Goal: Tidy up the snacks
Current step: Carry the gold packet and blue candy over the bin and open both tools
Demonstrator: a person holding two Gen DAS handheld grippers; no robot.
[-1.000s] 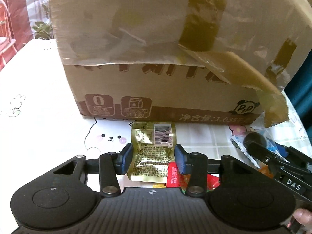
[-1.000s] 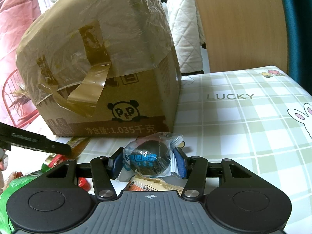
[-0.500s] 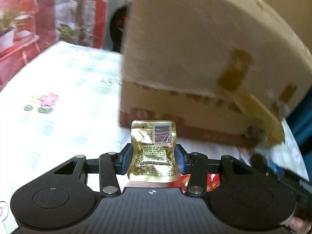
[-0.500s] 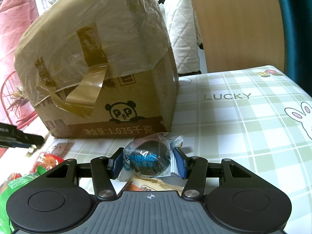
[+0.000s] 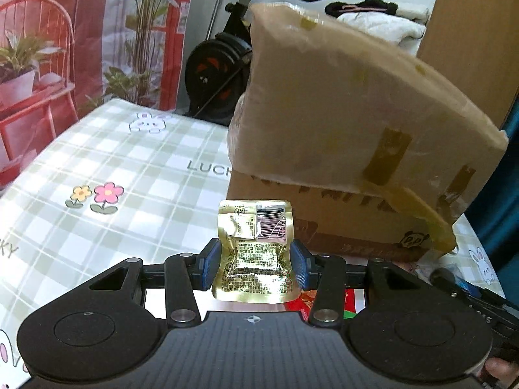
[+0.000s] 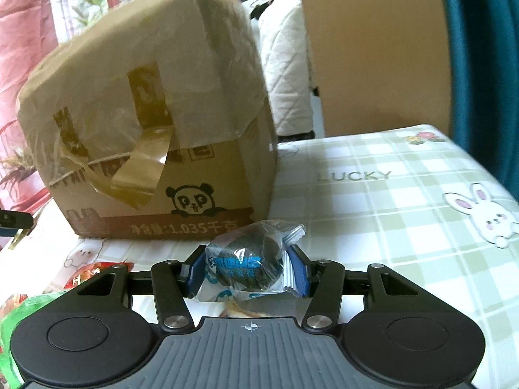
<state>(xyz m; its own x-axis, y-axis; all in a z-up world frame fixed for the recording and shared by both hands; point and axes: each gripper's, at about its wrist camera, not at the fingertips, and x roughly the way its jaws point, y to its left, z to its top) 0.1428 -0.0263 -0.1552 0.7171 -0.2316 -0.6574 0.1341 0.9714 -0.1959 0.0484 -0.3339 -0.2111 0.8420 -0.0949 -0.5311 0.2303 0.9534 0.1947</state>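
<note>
The left gripper (image 5: 254, 267) has its blue fingers (image 5: 207, 267) clamped on a gold pouch (image 5: 256, 253), which stands upright between them with its barcode at the top, lifted clear of the worktop (image 5: 129, 175). The box (image 5: 350, 149), a taped cardboard carton with its flaps wrapped in film, is the landmark: from the left wrist view the pouch hangs in front of the box's near left corner, close to it but apart. Below the pouch, nearer than the box, a red packet (image 5: 347, 301) shows between the gripper's links. To the right of the box's front edge the other tool (image 5: 470, 295) reaches in, dark and partly cut off. Behind the box stand an exercise bike (image 5: 220, 64) and, further left, a red chair (image 5: 39, 52). The right gripper (image 6: 248, 270) has its fingers (image 6: 296, 270) closed on a clear wrapper with blue print holding a dark round snack (image 6: 249, 267); the wrapper's crimped end sticks up at the right finger. This snack sits in front of the box (image 6: 155, 123), near its panda mark and its right front corner, without touching it. Left of that, in front of the box, lie a red packet (image 6: 87, 274) and a green packet (image 6: 32, 308) on the checked worktop (image 6: 389, 214). Whether the dark snack rests on the worktop or is lifted off it cannot be told.
</note>
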